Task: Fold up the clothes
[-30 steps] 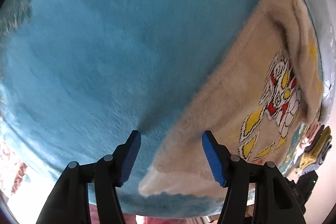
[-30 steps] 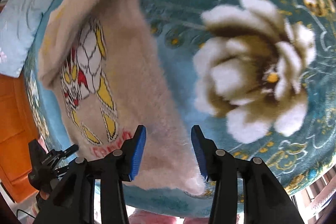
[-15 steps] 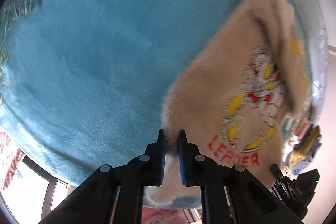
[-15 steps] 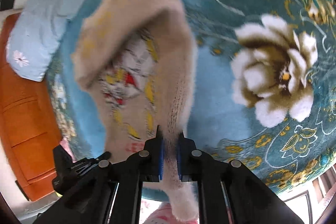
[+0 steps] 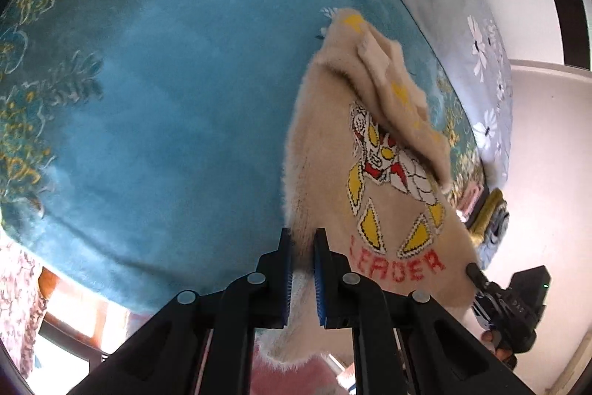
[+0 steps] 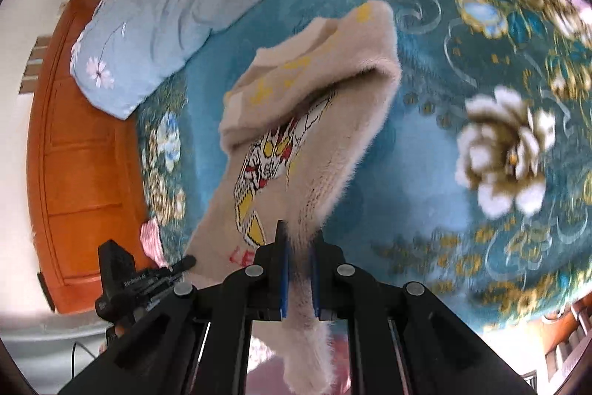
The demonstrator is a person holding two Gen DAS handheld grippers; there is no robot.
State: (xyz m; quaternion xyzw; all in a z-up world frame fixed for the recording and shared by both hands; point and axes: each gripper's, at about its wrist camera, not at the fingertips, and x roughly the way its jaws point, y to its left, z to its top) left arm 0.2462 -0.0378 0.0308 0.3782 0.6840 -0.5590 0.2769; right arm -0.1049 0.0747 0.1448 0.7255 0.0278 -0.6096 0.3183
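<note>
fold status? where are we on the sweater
Done: the top part of the beige sweater is already flopped down over its printed front, sleeve folded in. In hand: left gripper and right gripper each clamp a bottom corner, hem raised off the teal blanket. Left: carry the hem up over the body and flatten.

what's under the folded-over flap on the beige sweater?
The flap lies over the top of the sweater; below its edge the robot graphic's lower part and the red lettering show. The graphic's upper part is hidden. Both tools, left tool and right tool, pinch the hem.
</note>
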